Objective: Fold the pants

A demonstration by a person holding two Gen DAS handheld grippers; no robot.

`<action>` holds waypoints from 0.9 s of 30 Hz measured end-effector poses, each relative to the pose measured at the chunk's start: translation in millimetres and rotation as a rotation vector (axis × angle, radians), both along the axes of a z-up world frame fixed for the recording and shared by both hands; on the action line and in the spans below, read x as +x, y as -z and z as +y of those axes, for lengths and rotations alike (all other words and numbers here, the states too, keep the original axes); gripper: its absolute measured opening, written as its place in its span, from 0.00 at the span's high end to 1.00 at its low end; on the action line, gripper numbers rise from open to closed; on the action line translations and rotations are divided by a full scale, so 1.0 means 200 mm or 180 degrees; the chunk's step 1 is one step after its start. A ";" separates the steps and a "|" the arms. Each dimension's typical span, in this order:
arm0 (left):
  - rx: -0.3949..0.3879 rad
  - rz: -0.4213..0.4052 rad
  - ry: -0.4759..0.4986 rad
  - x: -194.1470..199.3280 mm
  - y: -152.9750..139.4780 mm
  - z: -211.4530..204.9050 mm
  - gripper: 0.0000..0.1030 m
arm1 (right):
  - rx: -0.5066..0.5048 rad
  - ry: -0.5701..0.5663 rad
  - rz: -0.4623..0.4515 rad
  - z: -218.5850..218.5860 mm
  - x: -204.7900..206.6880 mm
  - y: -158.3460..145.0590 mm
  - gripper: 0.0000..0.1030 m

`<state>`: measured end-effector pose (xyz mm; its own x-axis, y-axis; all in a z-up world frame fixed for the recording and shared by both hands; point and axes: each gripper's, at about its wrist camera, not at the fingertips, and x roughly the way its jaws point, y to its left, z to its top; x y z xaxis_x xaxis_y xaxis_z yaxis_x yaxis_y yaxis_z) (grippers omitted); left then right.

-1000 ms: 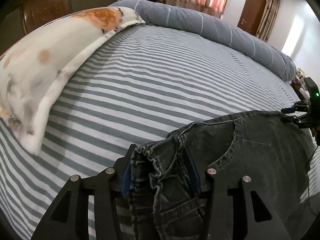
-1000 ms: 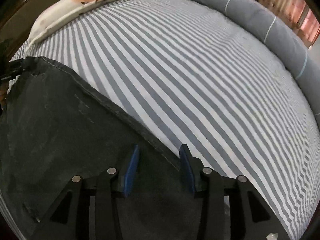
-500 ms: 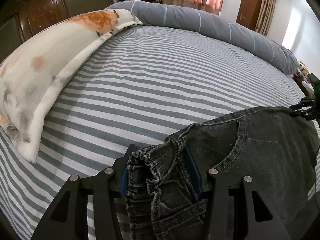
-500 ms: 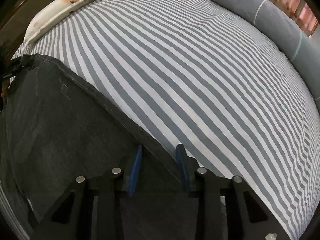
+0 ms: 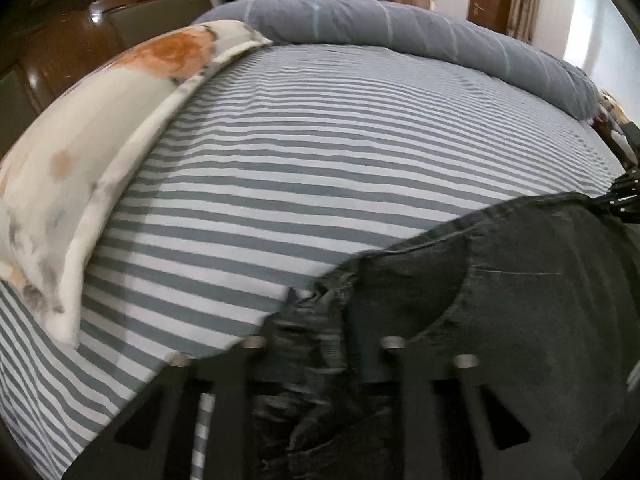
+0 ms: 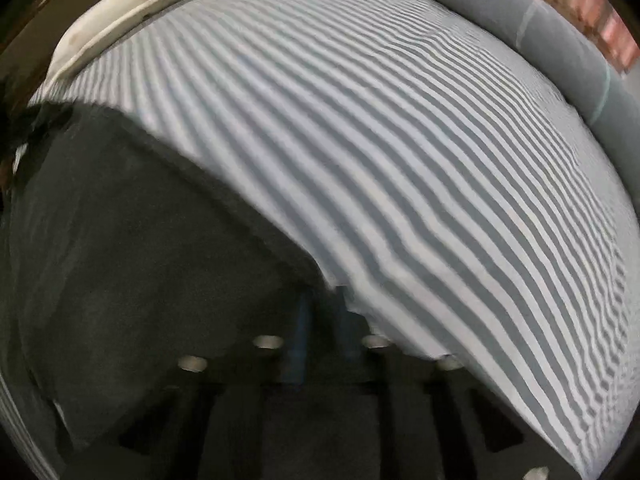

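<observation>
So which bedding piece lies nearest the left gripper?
The floral pillow, white with orange blooms, beside the left gripper; the plain grey bolster lies along the far edge.

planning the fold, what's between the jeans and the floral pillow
Only bare striped sheet lies between the jeans and the floral pillow; the left wrist view shows it.

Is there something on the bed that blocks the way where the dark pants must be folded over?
Nothing visible blocks it. The striped sheet beyond the pants lies bare; the floral pillow and grey bolster sit apart at the bed's edges.

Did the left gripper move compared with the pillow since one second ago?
Yes. The left gripper swung sideways: the pillow now sits further right in its view.
</observation>
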<state>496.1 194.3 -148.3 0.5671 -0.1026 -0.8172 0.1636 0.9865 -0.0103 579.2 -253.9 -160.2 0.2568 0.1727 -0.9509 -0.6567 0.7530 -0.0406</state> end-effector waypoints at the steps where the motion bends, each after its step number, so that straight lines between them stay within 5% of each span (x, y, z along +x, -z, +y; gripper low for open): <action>1: 0.0063 -0.0014 -0.0020 0.00 -0.02 -0.01 0.84 | -0.0054 -0.0034 -0.0068 0.02 -0.03 -0.03 0.96; 7: -0.0011 -0.0263 0.0083 -0.13 -0.26 0.00 0.85 | -0.0010 0.0119 -0.0478 -0.03 -0.29 -0.40 0.97; 14: -0.0336 -0.0556 0.0479 -0.50 -0.58 0.07 0.85 | 0.0135 0.0331 -0.0789 -0.10 -0.90 -0.70 0.98; 19: -0.0218 -0.0514 0.0627 -0.80 -0.60 0.07 0.86 | 0.0262 0.0462 -0.0721 -0.14 -1.36 -0.70 0.98; 27: -0.0180 -0.0277 0.0694 -1.27 -0.42 0.11 0.86 | 0.0390 0.0677 -0.0399 -0.18 -1.88 -0.50 0.98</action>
<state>241.7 215.4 -65.2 0.5945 -0.2745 -0.7558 0.3755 0.9259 -0.0410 202.6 -290.6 -60.3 0.4140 0.2141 -0.8847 -0.4790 0.8777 -0.0118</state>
